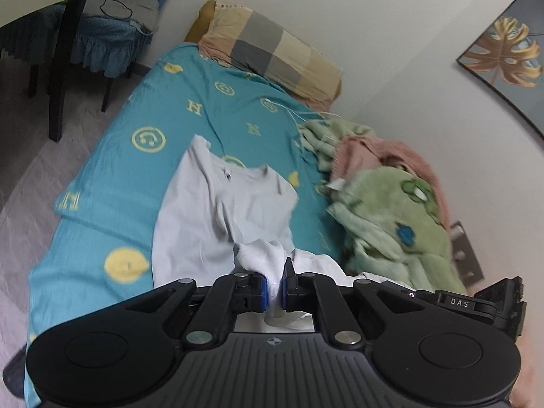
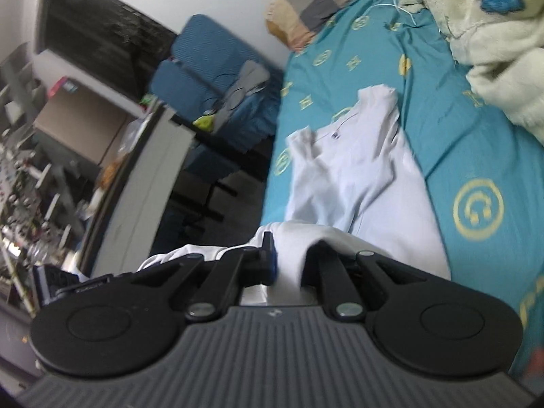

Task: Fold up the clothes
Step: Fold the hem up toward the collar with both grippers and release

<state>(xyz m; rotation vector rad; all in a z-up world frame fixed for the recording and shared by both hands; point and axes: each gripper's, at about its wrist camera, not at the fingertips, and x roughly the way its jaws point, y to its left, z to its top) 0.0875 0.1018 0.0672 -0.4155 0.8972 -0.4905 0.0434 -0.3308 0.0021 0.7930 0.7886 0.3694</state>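
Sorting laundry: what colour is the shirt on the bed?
White shirt, clearest in the left wrist view.

The shirt [image 1: 217,210] lay on the bed [image 1: 112,176], with the pillow [image 1: 272,51] beyond it at the far end, the blankets [image 1: 384,204] to its right, and the chair [image 1: 102,40] left of the bed.

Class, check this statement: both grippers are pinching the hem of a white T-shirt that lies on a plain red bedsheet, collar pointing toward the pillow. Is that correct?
One detail is wrong: the bedsheet is teal with yellow printed symbols, not plain red, as the left wrist view shows. The rest stands: the left gripper and right gripper both pinch the hem of the white T-shirt, its collar toward the pillow.
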